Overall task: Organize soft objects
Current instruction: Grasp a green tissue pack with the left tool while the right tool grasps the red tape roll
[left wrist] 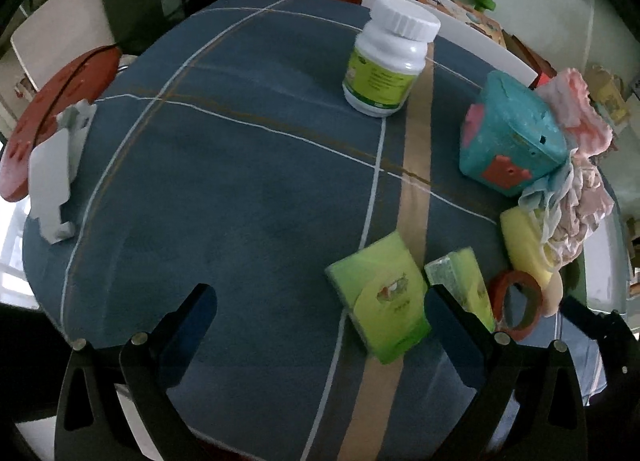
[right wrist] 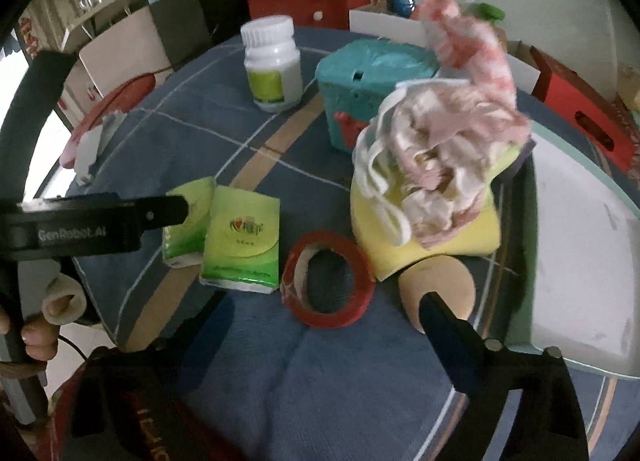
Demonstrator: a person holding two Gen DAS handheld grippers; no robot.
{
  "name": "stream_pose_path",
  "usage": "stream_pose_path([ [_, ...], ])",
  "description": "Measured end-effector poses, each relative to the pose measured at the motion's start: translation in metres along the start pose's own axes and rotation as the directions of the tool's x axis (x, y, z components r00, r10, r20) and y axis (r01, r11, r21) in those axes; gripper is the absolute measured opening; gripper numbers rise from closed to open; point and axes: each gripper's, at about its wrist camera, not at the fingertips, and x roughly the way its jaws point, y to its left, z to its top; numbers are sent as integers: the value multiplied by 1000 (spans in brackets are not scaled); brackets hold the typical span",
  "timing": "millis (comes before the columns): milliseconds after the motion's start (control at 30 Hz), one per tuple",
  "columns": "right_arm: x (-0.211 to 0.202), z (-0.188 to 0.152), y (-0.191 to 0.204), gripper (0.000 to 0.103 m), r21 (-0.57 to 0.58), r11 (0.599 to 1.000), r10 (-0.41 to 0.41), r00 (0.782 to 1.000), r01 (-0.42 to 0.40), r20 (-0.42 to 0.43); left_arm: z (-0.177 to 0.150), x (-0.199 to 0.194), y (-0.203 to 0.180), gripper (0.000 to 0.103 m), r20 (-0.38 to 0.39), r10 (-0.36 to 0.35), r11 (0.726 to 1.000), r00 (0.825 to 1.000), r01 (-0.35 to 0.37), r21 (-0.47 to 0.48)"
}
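The right gripper (right wrist: 324,309) is open wide, with nothing between its fingers. Just past its tips lies a red tape ring (right wrist: 330,279) on the blue tablecloth (right wrist: 320,393), touching a round wooden piece (right wrist: 440,293).

The left gripper (left wrist: 320,301) is open wide too and holds nothing. Two green tissue packs (right wrist: 240,245) lie side by side near its right finger.

Beside the tape ring sits a yellow sponge (right wrist: 432,237), with a bundle of pink and white cloths (right wrist: 440,165) piled on top. Behind that stands a teal box (right wrist: 360,89) with red shapes on its sides. A white bottle (right wrist: 274,65) with a green label stands upright a bit farther back. A red bag (right wrist: 308,1) stands behind the table.
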Motion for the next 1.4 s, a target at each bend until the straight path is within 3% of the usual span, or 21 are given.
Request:
stream_pose_path([
  [367, 19, 3, 2, 87, 1, 1000, 13, 999, -13, -32, 8, 26, -34, 103, -47, 7, 998, 999, -3, 70],
  [700, 44, 9, 13, 72, -13, 1000, 10, 999, -10, -40, 7, 38, -40, 102, -53, 62, 996, 997, -59, 74],
  [900, 49, 13, 12, 59, -5, 1000, -5, 999, 5, -37, 8, 43, -41, 79, -34, 85, 993, 996, -82, 82],
  [1033, 50, 14, 11, 55, -4, 1000, -1, 999, 1, -33, 5, 36, -42, 56, -12, 85, 993, 996, -84, 81],
  [1400, 24, 5, -1, 54, 11, 1000, 25, 1000, -25, 0, 13, 20, -26, 54, -7, 72, 995, 997, -71, 69],
])
